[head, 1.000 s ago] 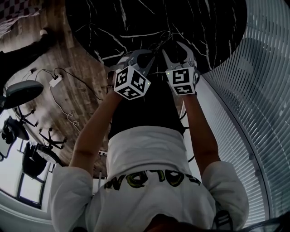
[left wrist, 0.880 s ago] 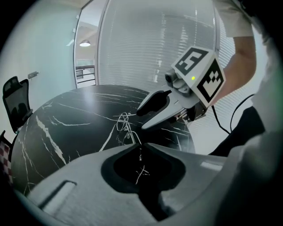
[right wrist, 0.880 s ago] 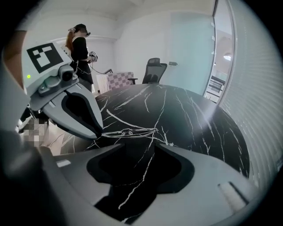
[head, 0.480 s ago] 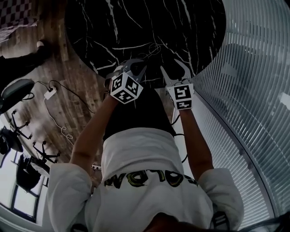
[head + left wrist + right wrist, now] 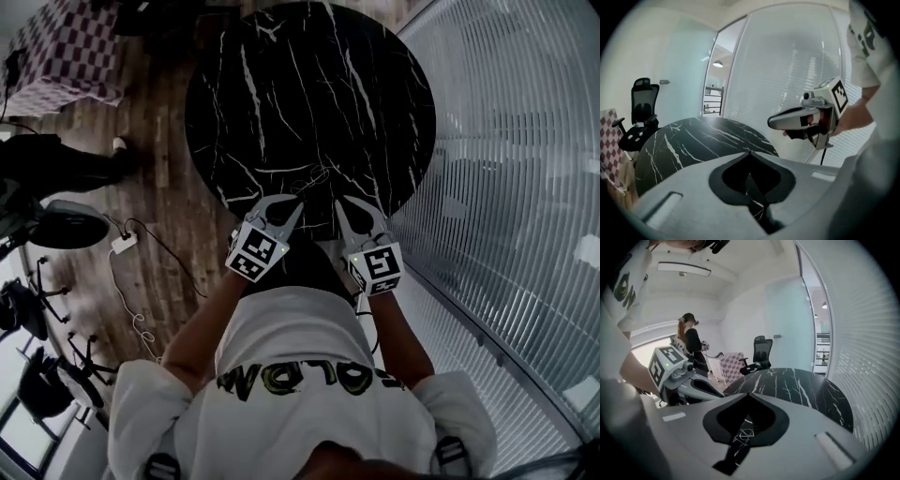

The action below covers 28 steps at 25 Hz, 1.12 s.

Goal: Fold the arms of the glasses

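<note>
Thin wire glasses (image 5: 314,178) lie by the round black marble desk's (image 5: 281,75) near edge, just beyond the left tool (image 5: 292,204) and right tool (image 5: 342,208). Both tools are closed and empty. The right tool's jaws have only just closed.

Table (image 5: 309,84) glossy black marble, white veins; floor (image 5: 164,202) wood planks; glasses (image 5: 319,176) thin wire, probably metal.

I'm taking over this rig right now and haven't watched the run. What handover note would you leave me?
Left gripper: shut, empty, held above the table's near edge.
Right gripper: jaws have just closed with nothing between them. It is empty and sits beside the left one.
Thin wire-frame glasses: lying on the round black marble table near its front edge; neither gripper touches them.
Done: unclear. The glasses show too small to tell whether the arms are folded.
Left: check the arms up close and fold any that are open.
</note>
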Available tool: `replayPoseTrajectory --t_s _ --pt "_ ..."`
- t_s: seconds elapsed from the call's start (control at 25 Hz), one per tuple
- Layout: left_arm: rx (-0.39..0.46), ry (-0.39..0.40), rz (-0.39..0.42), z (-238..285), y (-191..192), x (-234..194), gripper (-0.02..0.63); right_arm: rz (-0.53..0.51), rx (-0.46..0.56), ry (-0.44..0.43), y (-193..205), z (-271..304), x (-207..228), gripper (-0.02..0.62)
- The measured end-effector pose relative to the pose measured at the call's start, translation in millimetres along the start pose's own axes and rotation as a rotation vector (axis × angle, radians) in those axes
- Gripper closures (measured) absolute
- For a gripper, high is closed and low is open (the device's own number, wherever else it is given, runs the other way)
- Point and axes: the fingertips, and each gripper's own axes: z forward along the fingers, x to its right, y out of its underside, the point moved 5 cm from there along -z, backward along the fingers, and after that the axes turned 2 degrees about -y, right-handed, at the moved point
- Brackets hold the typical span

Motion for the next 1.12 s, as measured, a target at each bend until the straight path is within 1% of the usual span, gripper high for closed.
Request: replayPoseTrajectory --t_s 0.12,0.24,0.36,0.48,0.56,0.68,0.84,0.96,1.12 --pt "0.097 0.015 -0.042 -23.0 -33.0 10.9 0.603 0.028 0.056 -0.049 -29.8 -12.4 -14.9 0.592" --pt "0.197 0.007 -0.064 -47.0 -69.1 18.5 0.603 0.048 0.114 -0.087 -61.8 -26.3 -28.8 0.592" --pt "0.257 0.01 -0.097 -73.3 -101.2 28.6 0.603 0.049 0.152 -0.14 -92.5 -41.1 -46.1 0.592" --pt "0.335 -0.033 -0.133 -99.3 -129.8 31.8 0.604 0.039 0.208 -0.174 -124.6 -55.4 -57.3 0.592" --pt "0.382 -0.064 -0.152 -114.1 -141.6 32.5 0.604 0.03 0.247 -0.189 -142.5 -63.4 -63.2 0.592" --pt "0.428 -0.097 -0.162 -127.6 -151.5 33.2 0.604 0.015 0.291 -0.208 -162.1 -70.8 -69.2 0.594" --pt "0.47 -0.127 -0.182 -141.7 -159.8 33.7 0.604 0.006 0.314 -0.21 -180.3 -80.1 -76.5 0.594" --pt "0.495 -0.128 -0.182 -145.5 -167.4 31.9 0.603 0.007 0.333 -0.207 -188.6 -86.9 -78.3 0.594" --pt "0.517 -0.118 -0.157 -144.7 -175.7 32.5 0.604 -0.007 0.357 -0.202 -193.5 -90.9 -83.7 0.594"
